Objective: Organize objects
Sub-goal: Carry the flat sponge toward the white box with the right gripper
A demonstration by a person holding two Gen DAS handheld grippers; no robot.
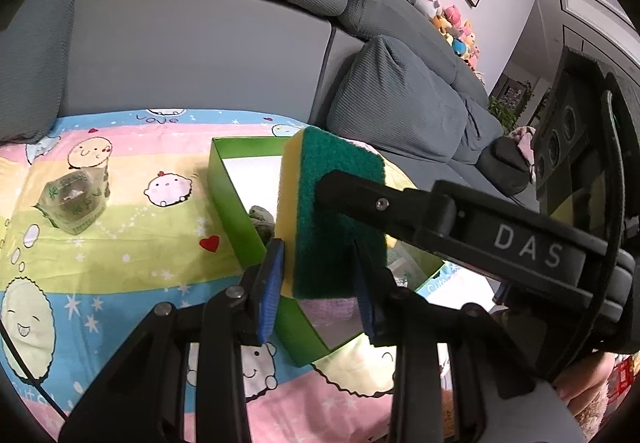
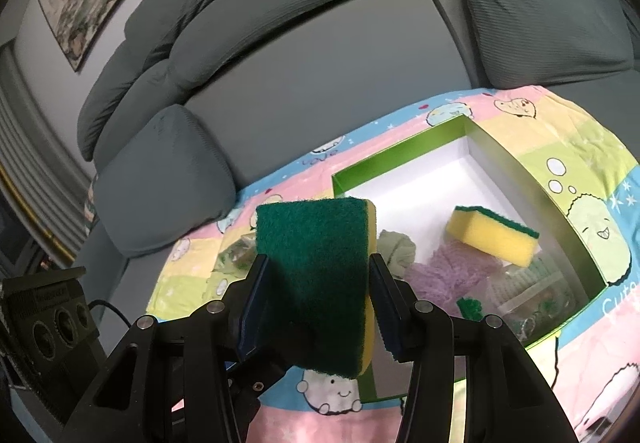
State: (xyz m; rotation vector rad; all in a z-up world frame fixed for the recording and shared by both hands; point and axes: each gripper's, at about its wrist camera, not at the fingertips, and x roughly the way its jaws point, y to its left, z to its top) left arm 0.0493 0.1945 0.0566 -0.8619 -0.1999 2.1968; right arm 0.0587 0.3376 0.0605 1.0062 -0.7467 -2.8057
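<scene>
Two grippers, left [image 1: 316, 275] and right [image 2: 316, 307], both clamp one sponge [image 1: 336, 219] above the green box [image 2: 516, 167], which already holds another sponge [image 2: 492, 235] and cloths; a wrapped cube [image 1: 74, 201] remains out, far left.

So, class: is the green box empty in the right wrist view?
No, the green box already holds a sponge and a purple cloth.

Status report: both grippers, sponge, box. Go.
Left gripper and right gripper both shut on one green-and-yellow sponge, held upright over the green box. Second sponge already inside. Nothing blocking.
</scene>
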